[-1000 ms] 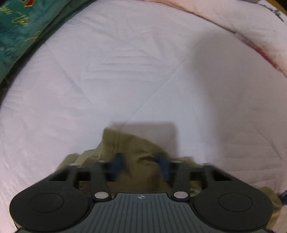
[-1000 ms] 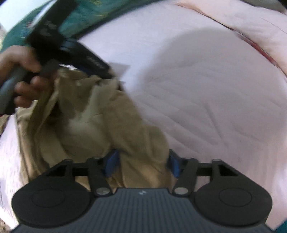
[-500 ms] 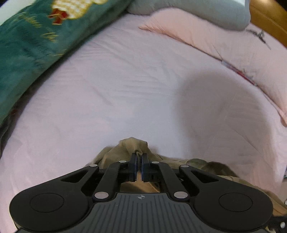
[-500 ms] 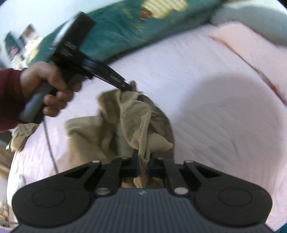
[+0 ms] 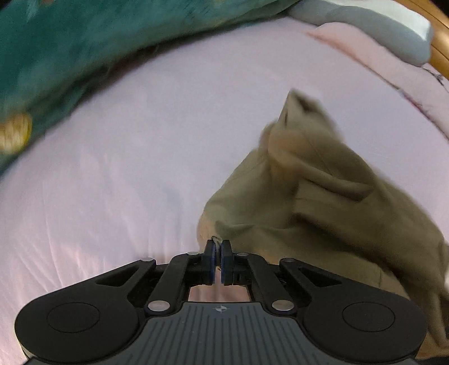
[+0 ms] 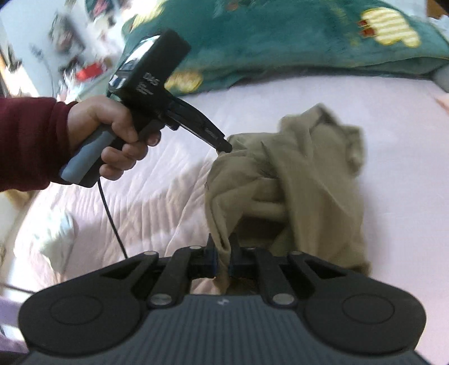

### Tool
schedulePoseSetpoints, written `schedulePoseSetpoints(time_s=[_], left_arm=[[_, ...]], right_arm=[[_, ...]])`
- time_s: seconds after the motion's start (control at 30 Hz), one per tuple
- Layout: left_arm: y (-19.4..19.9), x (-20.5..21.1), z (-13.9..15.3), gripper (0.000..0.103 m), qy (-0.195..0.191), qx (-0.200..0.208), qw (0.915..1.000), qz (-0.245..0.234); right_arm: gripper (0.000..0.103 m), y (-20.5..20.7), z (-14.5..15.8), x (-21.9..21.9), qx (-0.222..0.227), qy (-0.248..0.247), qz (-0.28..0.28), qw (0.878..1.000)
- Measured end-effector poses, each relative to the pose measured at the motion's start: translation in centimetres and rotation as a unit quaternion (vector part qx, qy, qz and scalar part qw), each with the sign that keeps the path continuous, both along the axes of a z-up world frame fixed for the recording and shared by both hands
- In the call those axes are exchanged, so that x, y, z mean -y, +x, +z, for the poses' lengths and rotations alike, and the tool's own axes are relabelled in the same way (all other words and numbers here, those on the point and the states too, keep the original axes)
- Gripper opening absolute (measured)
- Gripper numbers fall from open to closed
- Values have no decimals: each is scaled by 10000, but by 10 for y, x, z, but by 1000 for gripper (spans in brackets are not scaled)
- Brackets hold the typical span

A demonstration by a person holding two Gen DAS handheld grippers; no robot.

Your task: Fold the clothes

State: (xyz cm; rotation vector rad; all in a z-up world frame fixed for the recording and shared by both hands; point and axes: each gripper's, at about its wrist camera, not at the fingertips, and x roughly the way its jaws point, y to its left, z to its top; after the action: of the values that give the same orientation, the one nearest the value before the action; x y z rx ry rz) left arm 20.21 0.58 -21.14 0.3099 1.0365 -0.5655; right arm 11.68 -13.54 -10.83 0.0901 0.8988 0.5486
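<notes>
Cloth fills both tools: the right gripper (image 6: 221,252) is clamped on a bunched edge of the khaki garment (image 6: 308,179), and the left gripper (image 5: 217,250) pinches another edge. Beyond them it hangs crumpled above the middle of the pink bed (image 6: 393,118), short of the teal blanket (image 6: 280,42); soft, light and limp, it is likely best held by its hems or corners.

A bed with a pale pink quilted cover (image 5: 118,179) carries everything. A crumpled khaki garment (image 6: 311,179) lies partly on it, a teal blanket (image 6: 280,42) along the far side, and pink bedding (image 5: 393,73) beside a grey pillow (image 5: 364,25).
</notes>
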Motion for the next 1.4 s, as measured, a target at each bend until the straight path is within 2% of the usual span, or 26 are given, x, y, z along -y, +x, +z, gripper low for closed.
schedulePoseSetpoints(time_s=[0.1,0.17,0.2,0.23,0.3,0.4,0.5,0.57,0.67,0.73,0.8,1.0,1.07,1.17,1.27,1.4], left_arm=[[0,-20,-18,16,-247,15,9994,240],[-1,-29,-13,17,-537,-24,9976,431],[-4,-34,-7,22,-635,-38,9970,448],[-9,-38,2,34,-652,-8,9969,436],[-18,-45,20,52,-558,114,9970,529],[-35,-55,51,53,-367,271,9962,747],[-56,-59,90,53,-121,309,9942,1023],[-71,-61,120,53,-100,251,9921,1227],[-98,-58,163,60,-114,109,9880,1536],[-120,-49,182,65,-19,15,9852,1712],[-134,-31,198,66,19,-89,9833,1818],[-148,19,217,66,-98,-345,9637,2646],[-154,34,222,66,-11,-341,9610,2743],[-164,48,227,66,9,-442,9550,2932],[-172,57,227,67,-44,-573,9486,3113],[-179,66,224,68,30,-609,9468,3161]], right_arm=[[12,-1,-3,-7,-121,-219,-200,9995],[14,-1,-5,-12,-202,-366,-333,9986],[20,-1,-5,-14,-242,-439,-399,9979],[25,-2,-6,-17,-282,-512,-465,9972],[42,-3,-7,-21,-355,-654,-597,9954],[50,-2,16,-5,-293,-739,-703,9944],[53,7,39,11,-261,-816,-783,9932],[53,13,53,22,-239,-867,-836,9924],[61,22,75,38,-207,-943,-916,9911],[63,28,90,49,-185,-994,-969,9901],[64,34,105,59,-164,-1045,-1022,9891],[66,60,140,88,-139,-1209,-1115,9863],[67,69,149,92,-123,-1097,-1056,9883],[76,77,165,92,-76,-1077,-879,9903],[78,77,166,89,-108,-1069,-638,9922],[81,74,161,86,-184,-1115,-365,9929]])
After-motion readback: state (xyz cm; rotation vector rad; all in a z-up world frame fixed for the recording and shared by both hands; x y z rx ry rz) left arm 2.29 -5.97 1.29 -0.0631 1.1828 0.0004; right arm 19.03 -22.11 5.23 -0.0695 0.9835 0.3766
